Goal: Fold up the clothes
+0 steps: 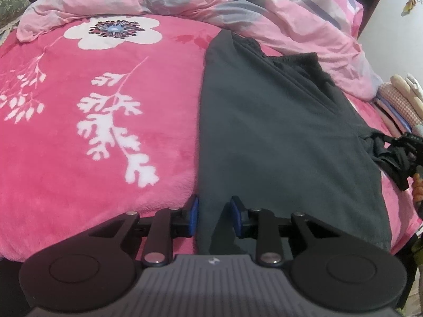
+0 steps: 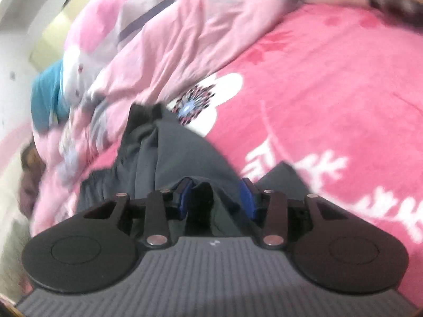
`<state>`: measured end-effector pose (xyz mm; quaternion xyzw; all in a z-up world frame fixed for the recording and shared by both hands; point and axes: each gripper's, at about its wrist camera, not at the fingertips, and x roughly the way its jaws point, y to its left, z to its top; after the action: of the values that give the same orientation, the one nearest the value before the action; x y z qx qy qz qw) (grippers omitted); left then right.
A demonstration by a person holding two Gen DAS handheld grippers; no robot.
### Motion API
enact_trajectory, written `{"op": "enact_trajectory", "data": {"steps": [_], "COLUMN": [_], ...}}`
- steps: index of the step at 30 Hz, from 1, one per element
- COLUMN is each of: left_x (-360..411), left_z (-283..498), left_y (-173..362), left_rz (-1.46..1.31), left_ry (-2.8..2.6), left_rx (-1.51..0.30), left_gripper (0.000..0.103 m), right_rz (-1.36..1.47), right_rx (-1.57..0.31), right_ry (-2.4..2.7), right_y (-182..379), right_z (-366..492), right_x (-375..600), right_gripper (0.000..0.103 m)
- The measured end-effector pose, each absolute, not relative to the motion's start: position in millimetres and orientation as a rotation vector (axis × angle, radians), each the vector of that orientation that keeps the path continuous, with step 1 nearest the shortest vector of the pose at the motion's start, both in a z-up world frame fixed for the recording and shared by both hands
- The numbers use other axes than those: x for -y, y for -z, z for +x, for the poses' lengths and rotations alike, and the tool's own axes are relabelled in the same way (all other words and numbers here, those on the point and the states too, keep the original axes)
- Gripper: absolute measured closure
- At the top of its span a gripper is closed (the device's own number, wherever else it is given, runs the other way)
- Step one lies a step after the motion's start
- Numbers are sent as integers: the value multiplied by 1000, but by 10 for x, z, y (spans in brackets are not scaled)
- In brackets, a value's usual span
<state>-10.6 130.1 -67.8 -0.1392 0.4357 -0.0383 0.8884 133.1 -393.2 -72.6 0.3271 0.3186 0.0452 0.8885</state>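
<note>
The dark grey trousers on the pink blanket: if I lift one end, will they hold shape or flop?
Probably flop: the dark grey trousers lie creased and draped flat over the pink blanket. They look like soft, light knit, so the lifted end should sag. The plush blanket may drag on them rather than let them slide.

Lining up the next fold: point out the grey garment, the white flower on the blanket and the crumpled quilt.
grey garment (image 1: 277, 137): left wrist view, middle of its flat panel.
white flower (image 1: 113, 30): left wrist view, dark centre.
crumpled quilt (image 1: 238, 8): left wrist view, upper folds.
</note>
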Motion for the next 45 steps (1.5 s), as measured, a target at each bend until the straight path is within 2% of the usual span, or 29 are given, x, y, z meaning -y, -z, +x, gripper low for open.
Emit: {"op": "enact_trajectory", "data": {"steps": [6, 15, 19, 24, 29, 30, 32, 33, 34, 36, 38, 43, 45], "left_x": [-1302, -1317, -1291, -1290, -1296, -1299, -1300, -1296, -1293, -1309, -1341, -1427, -1449], "left_z": [-78, -63, -65, -58, -56, -56, -59, -61, -63, -64, -60, -51, -55], "left_y": [668, 676, 670, 656, 660, 663, 666, 668, 667, 669, 671, 687, 693], "left_rz": [-295, -321, -313, -321, -327, -330, -331, -329, -325, -334, -353, -409, -419], "left_ry": [84, 72, 61, 49, 41, 39, 36, 35, 34, 34, 37, 44, 48], "left_rx": [-919, -924, -922, -926, -926, -925, -923, -922, -921, -921, -924, -927, -927], "left_gripper": [75, 75, 75, 77, 78, 78, 78, 80, 82, 83, 83, 86, 87], "right_rz": [610, 334, 169, 86, -217, -253, -279, -291, -292, -199, -11, 647, 800], "right_rx": [-691, -814, -802, -779, -660, -636, -609, -596, -587, -608, -649, -840, -933], "right_ry": [-217, -679, -765, -793, -753, -731, -689, -668, -650, -643, -704, -754, -694], "right_y": [573, 578, 616, 695, 719, 726, 743, 752, 756, 725, 656, 953, 1234], "right_z": [924, 2, -348, -472, -722, -756, -741, -734, -722, -665, -616, -359, -300], "right_x": [3917, 2978, 2634, 2424, 2232, 2207, 2181, 2167, 2163, 2221, 2356, 2933, 3100], "right_gripper": [61, 54, 49, 49, 50, 51, 65, 85, 95, 101, 102, 102, 102]}}
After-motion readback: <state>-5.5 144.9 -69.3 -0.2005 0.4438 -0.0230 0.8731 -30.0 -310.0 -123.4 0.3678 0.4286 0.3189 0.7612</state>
